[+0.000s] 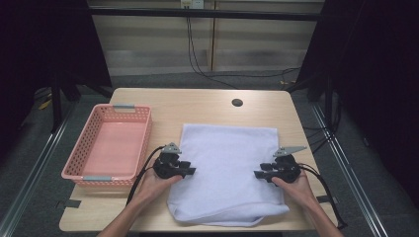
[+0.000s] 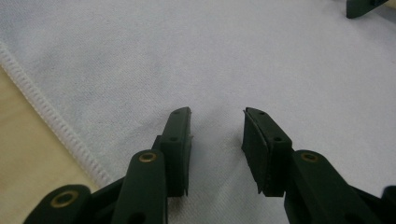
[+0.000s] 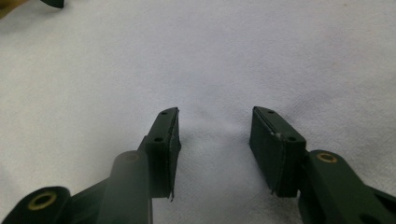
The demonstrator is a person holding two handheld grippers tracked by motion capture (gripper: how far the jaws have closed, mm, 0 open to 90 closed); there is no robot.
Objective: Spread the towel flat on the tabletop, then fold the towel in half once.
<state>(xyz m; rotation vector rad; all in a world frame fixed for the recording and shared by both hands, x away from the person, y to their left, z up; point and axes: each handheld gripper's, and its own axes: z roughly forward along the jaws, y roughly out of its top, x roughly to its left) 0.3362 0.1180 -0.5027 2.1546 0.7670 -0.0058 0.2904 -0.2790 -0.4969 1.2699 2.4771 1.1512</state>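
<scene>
hovering over the towel [image 1: 227,168], whose near edge overhangs the table [image 1: 197,101], both grippers gape.

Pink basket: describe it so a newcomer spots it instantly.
On the light wooden table, look left of the white towel that both grippers hover over. The pink basket sits at the table's left edge: a rectangular, lattice-walled plastic tray with grey handle clips, the only coloured item.

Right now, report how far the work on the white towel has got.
Done: the white towel already lies on the table, seemingly doubled, with a rounded fold at its near edge. In hand: the left gripper and right gripper hover over its left and right sides, jaws open, gripping nothing. Left: probably a further fold, then likely a move into the pink basket, which holds nothing.
</scene>
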